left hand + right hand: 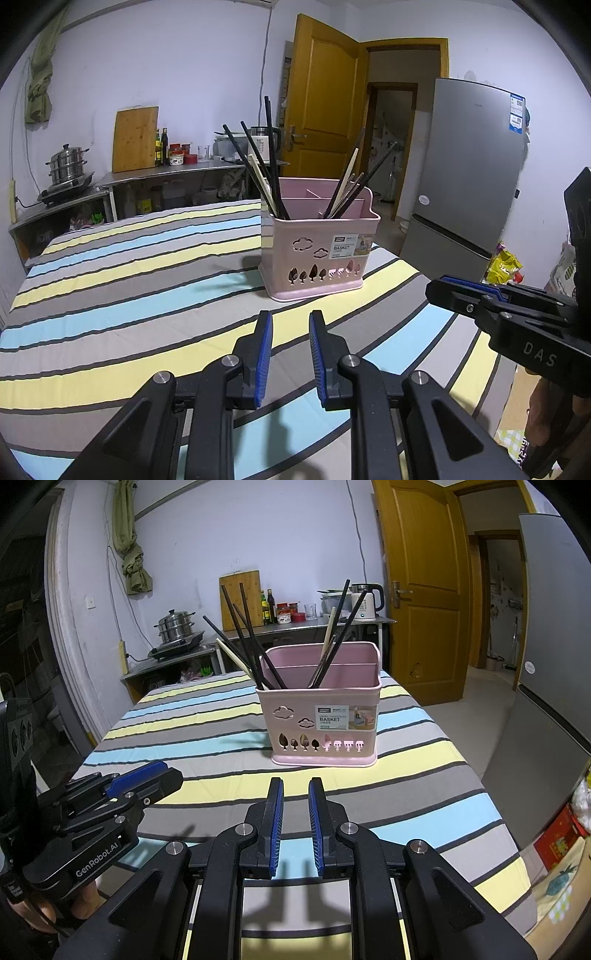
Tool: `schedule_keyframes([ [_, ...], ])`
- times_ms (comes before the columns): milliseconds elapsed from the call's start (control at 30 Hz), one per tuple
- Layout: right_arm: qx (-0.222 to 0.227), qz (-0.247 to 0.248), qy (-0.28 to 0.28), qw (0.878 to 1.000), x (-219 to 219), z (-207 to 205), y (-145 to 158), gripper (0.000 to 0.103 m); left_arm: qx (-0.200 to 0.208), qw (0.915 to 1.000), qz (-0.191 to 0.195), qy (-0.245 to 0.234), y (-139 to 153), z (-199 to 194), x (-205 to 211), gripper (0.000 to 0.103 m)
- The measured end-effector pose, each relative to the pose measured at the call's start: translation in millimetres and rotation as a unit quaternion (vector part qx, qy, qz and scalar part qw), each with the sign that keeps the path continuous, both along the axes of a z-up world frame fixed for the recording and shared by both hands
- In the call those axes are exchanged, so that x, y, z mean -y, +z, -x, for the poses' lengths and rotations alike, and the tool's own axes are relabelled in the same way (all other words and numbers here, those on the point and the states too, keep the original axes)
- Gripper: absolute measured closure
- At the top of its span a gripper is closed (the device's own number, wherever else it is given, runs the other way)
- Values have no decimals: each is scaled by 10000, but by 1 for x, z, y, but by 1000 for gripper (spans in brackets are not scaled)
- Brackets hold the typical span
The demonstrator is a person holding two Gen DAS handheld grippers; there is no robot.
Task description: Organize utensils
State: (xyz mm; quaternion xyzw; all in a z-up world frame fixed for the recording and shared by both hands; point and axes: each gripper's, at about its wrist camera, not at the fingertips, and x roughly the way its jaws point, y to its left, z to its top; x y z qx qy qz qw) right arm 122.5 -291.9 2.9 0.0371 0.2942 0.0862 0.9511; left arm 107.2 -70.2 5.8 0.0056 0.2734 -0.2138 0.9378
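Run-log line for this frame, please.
left gripper: open, empty | right gripper: open, empty | pink plastic basket: upright, holding chopsticks | striped tablecloth

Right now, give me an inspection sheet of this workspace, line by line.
Surface: striped tablecloth covers the table; no loose utensils on it.
Job's things: pink basket stands upright on the cloth; dark and pale chopsticks lean in two of its compartments.
Clutter: nothing seen on the table.
Grippers: left gripper and right gripper are both short of the basket, jaws slightly apart, nothing between them.
Cables: a cord runs down the wall to the hob under the steamer pot.
Surroundings: cutting board, bottles, jars and kettle on a metal counter; wooden door open; fridge beside the table.
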Motion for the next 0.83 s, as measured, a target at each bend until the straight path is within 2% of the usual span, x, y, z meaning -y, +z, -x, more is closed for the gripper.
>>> schedule_keyframes([
  [433,-24,7,9,10000,1,0,-3,89,-8,9998,-150,-146,-4,2,7,83],
  [833,-21,15,11,10000,1,0,-4,89,-25,9998,-136,-164,-5,1,7,83],
])
